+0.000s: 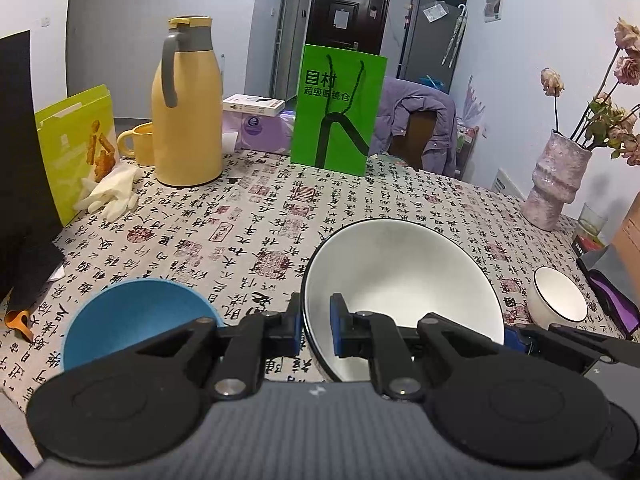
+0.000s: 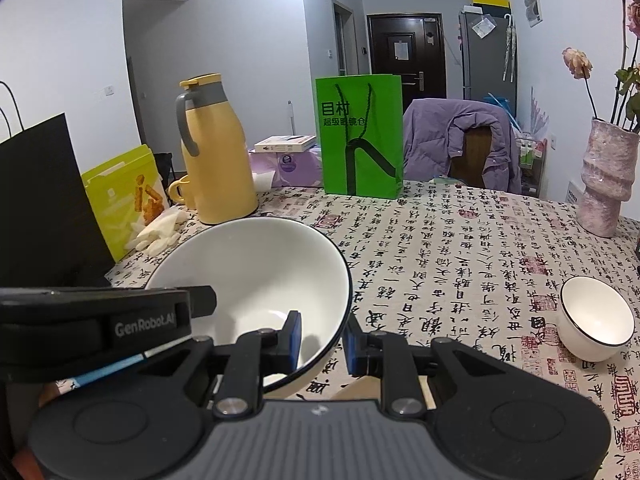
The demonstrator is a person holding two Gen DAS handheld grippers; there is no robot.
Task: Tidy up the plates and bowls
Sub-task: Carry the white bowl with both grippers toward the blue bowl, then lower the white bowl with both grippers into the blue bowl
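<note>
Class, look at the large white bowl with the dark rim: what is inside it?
The large white bowl with the dark rim holds no food or dishes; one blue pad of each gripper reaches inside its rim. The left gripper hides part of its base.

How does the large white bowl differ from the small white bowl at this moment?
The large white bowl is much wider than the small white bowl. The large bowl is clamped at opposite rims by the left gripper and right gripper; the small bowl rests untouched on the tablecloth. Both are white with a dark rim line and empty.
</note>
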